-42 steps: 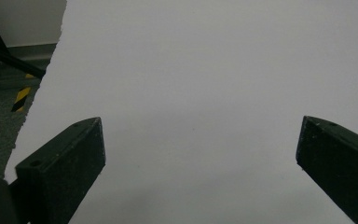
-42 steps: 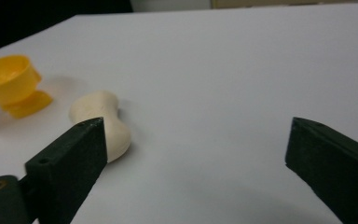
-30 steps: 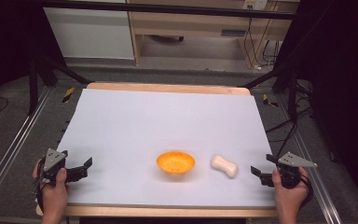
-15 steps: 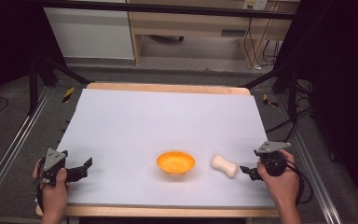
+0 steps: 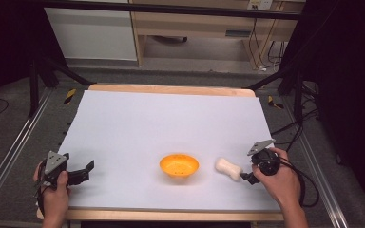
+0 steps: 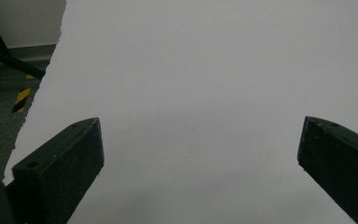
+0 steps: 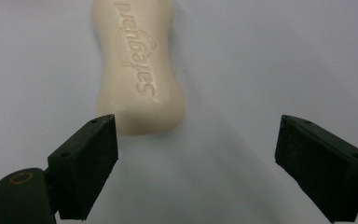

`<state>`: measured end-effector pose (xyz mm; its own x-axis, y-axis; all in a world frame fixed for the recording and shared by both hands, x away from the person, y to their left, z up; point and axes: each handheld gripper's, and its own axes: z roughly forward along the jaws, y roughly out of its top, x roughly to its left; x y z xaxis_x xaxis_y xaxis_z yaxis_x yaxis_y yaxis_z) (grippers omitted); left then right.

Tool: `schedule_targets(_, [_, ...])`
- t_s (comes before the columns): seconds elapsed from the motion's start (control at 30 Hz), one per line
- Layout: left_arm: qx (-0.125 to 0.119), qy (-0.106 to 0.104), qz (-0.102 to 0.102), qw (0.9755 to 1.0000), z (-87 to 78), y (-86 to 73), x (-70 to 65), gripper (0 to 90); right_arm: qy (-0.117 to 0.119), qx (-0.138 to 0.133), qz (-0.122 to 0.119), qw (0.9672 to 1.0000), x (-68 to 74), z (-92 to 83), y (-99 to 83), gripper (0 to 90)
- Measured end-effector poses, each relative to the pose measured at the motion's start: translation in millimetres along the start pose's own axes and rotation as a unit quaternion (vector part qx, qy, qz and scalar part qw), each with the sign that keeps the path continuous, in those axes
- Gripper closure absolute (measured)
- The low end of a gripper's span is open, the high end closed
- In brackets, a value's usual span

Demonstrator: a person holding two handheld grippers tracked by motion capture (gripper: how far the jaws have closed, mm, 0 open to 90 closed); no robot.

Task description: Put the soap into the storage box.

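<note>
Now right claw (image 7: 196,154) agape — soap bar (image 7: 140,70) ahead

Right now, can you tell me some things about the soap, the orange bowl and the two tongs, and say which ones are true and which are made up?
1. The soap bar lies inside the orange bowl. False: it lies on the white table cover, beside the bowl and apart from it.
2. The right tongs are open. True: the jaws stand wide apart, with the near end of the soap just ahead of them.
3. The left tongs hold the bowl. False: they are open over the bare cover, far from the bowl.
4. The soap has letters pressed into its top. True.
5. The bowl is full of fruit. False: it is empty.
</note>
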<state>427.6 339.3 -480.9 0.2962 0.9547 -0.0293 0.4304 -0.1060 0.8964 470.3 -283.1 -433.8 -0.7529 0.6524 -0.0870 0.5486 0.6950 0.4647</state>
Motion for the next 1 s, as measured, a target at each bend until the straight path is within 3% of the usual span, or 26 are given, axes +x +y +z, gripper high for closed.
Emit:
schedule_targets(0.5, [0.002, 0.000, 0.000, 1.0000, 0.1, 0.1, 0.1, 0.0, 0.029, 0.040, -0.009, 0.9987, 9.8, 8.1, 22.3, 13.9])
schedule_targets(1.0, [0.001, 0.000, 0.001, 1.0000, 0.1, 0.1, 0.1, 0.0, 0.039, 0.054, -0.017, 0.9976, 14.3, 20.9, 42.5, 15.3])
